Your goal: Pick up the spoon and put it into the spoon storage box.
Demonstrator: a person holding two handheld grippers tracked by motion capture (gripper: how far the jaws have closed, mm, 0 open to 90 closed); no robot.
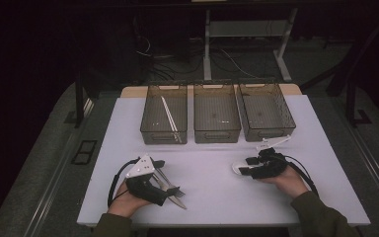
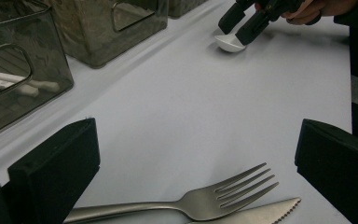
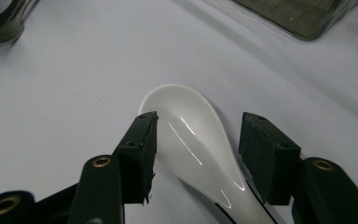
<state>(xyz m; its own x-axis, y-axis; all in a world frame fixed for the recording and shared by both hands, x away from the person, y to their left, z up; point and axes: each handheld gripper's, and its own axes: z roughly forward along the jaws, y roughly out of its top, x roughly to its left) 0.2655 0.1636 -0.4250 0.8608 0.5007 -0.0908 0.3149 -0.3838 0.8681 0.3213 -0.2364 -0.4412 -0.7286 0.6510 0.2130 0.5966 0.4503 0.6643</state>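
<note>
A: Bins?
B: 3 bins in a row at back of bench. Left bin has white chopsticks lying inside. Mid bin & right bin look bare.
A: Spoon?
B: White spoon on bench, just in front of right bin. Right gripper straddles its bowl, jaws apart, pads not pressing.
A: Left gripper?
B: Left gripper wide open, nothing held; fork & knife lie on bench between its jaws.

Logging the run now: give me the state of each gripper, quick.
Left gripper: open, holding nothing; fork and knife lie below it.
Right gripper: open, straddling the white spoon, not clamped.
</note>
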